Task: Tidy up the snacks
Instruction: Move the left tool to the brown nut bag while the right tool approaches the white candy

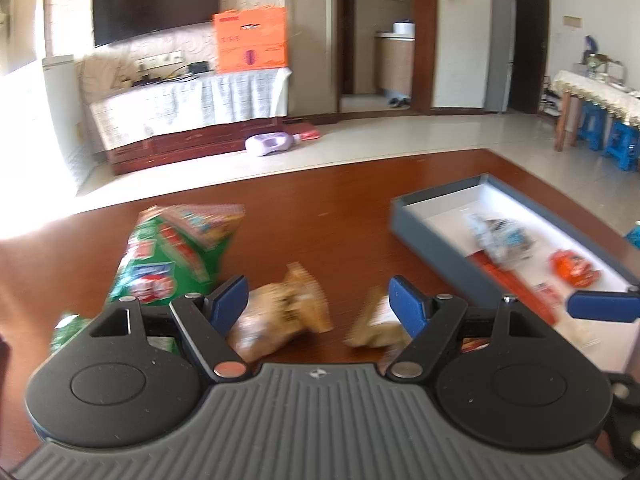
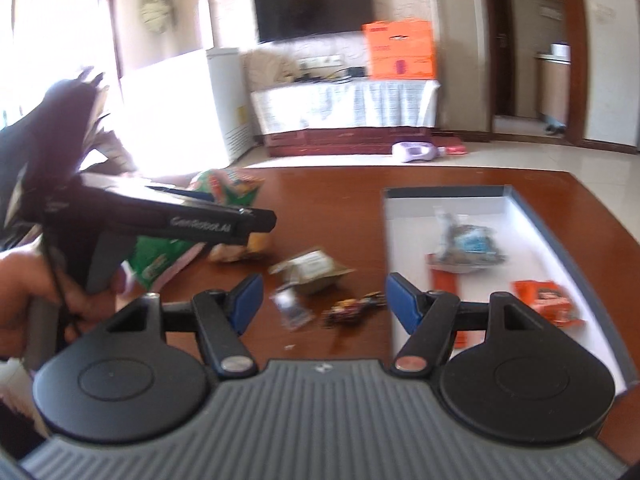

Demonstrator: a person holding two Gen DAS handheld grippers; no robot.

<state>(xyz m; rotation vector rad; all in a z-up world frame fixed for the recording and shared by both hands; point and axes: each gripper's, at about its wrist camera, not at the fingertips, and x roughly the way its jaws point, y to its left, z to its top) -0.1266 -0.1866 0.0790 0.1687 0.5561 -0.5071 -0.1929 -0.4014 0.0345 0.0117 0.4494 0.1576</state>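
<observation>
blurred snacks [image 1: 280, 312], box [image 1: 436, 240] edge cropped

Motion blur smears the snack packets [image 1: 280, 316]; print on the green bag [image 1: 168, 256] is unreadable.

Ahead of me a dark television [image 1: 156, 2] hangs on the wall, an orange box [image 1: 252, 40] on the cloth-draped cabinet [image 1: 192, 100] beneath; a purple gadget [image 1: 270, 145] lies on the floor [image 1: 400, 136], blue stools [image 1: 608, 138] off right.

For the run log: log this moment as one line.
left gripper: open, over tan snack packets | right gripper: open, empty | grey box: holds several snacks | green bag: on table
</observation>
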